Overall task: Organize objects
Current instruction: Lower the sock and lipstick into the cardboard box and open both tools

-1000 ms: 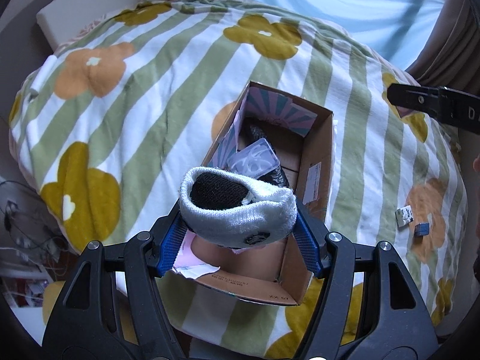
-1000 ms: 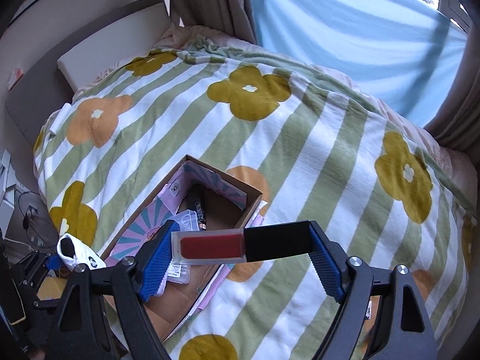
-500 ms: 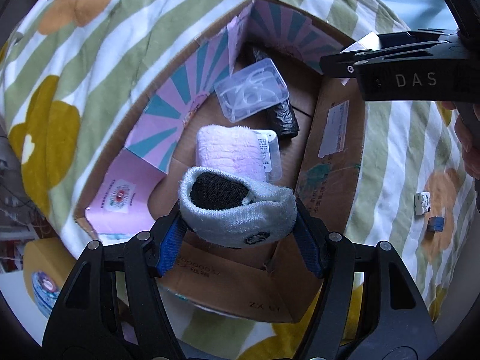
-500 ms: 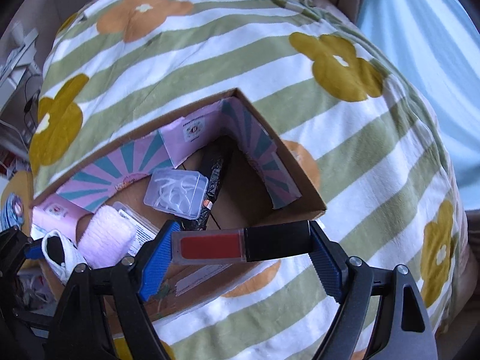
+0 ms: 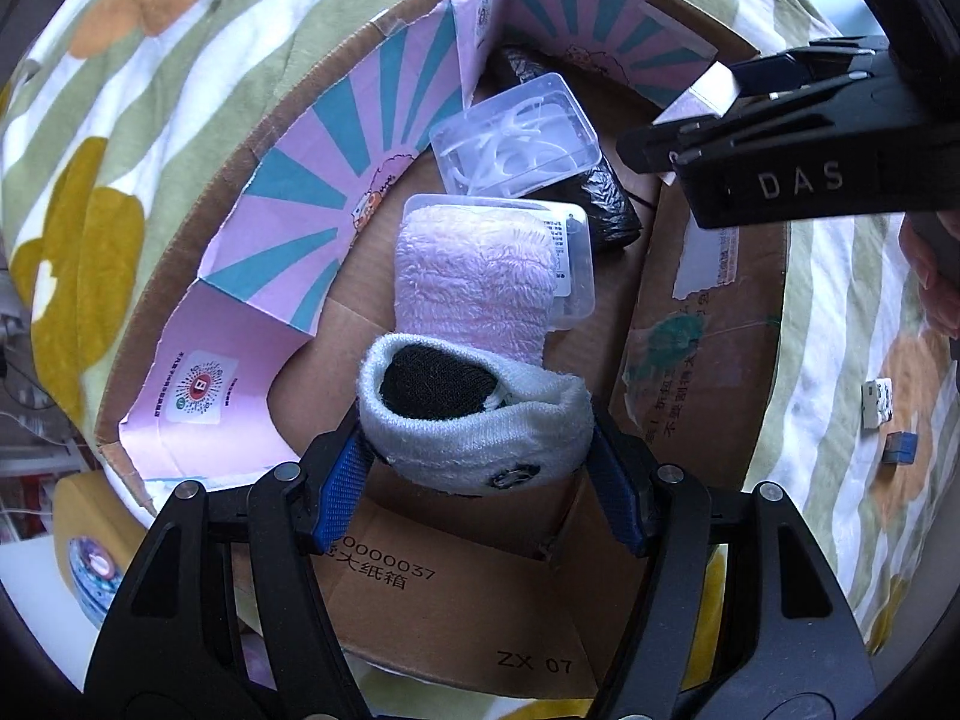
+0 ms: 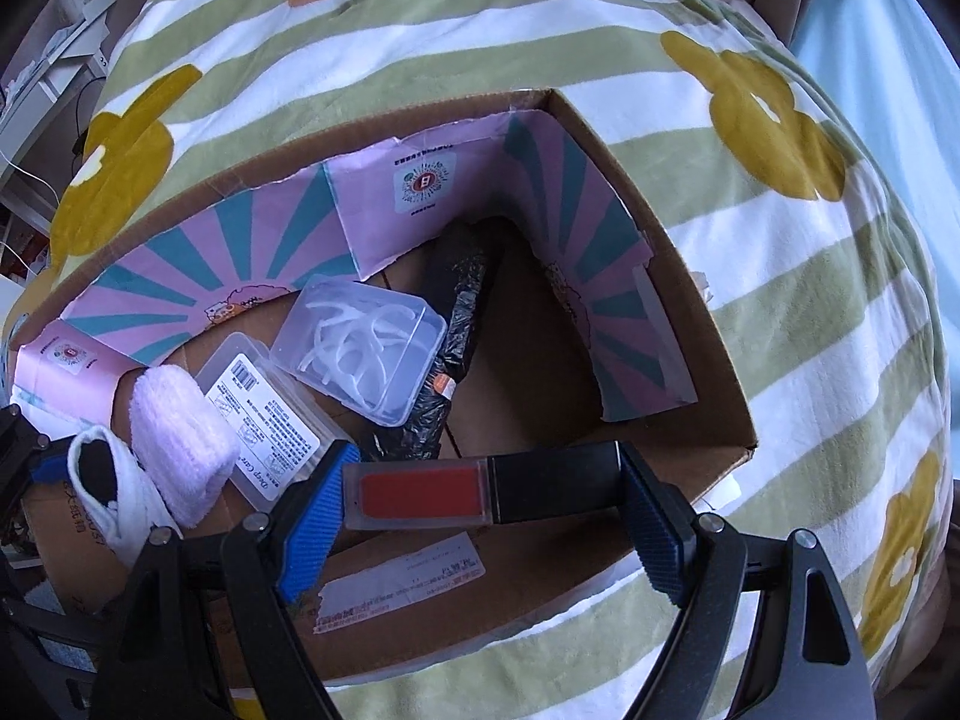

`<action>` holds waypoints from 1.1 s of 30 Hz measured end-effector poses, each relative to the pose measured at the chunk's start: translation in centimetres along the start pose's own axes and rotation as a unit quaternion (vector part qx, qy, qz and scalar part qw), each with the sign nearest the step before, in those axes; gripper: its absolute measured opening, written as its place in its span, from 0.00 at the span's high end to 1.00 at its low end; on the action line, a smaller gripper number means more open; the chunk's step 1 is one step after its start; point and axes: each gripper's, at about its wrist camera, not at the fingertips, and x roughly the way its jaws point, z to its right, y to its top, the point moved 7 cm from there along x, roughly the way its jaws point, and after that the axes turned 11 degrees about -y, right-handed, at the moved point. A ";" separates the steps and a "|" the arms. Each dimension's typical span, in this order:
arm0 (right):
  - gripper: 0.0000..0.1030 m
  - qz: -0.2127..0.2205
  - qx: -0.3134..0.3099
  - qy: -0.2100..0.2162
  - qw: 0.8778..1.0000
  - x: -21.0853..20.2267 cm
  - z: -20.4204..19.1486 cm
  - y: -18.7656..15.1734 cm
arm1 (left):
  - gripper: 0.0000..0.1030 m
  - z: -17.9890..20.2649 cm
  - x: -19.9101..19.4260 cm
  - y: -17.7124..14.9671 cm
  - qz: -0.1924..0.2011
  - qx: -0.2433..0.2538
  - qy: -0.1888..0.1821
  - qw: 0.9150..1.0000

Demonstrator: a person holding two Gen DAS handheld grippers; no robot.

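My left gripper [image 5: 477, 474] is shut on a rolled white sock with a black inside [image 5: 474, 420], held just above the near end of the open cardboard box [image 5: 702, 324]. My right gripper [image 6: 480, 510] is shut on a red lip gloss tube with a black cap [image 6: 480, 491], held crosswise over the box's near wall. Inside the box lie a pink fluffy roll [image 5: 474, 282], a clear case of white floss picks [image 5: 516, 138], a flat clear labelled case [image 6: 264, 414] and a black wrapped bundle [image 6: 450, 330]. The right gripper's black body [image 5: 798, 174] shows in the left wrist view.
The box [image 6: 690, 300] sits on a bed with a green-striped flower blanket [image 6: 780, 240]. Pink and teal printed paper [image 5: 312, 192] lines the box walls. Two small items, one white [image 5: 877, 401] and one blue [image 5: 900, 447], lie on the blanket at the right. A fingertip [image 5: 936, 282] shows at the right edge.
Both grippers have dropped toward the box and tilted down into it, each still holding its object. The right gripper came in over the box's right side.
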 end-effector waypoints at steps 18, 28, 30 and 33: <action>0.01 -0.004 0.001 0.021 1.000 -0.2 0.4 0.3 | 0.00 -0.4 -2.7 1.0 0.003 -0.023 -0.008 1.000; 0.00 0.002 0.022 0.021 1.000 -3.0 0.8 0.3 | 0.00 0.0 -6.2 0.3 0.006 -0.003 -0.006 1.000; 0.01 -0.003 0.029 0.027 0.999 -4.2 0.9 0.1 | 0.00 0.4 -7.3 -0.1 0.007 0.008 -0.006 1.000; 0.00 -0.003 0.046 0.030 0.998 -6.5 1.1 -0.5 | 0.00 0.6 -8.8 -0.5 0.012 0.030 -0.006 0.999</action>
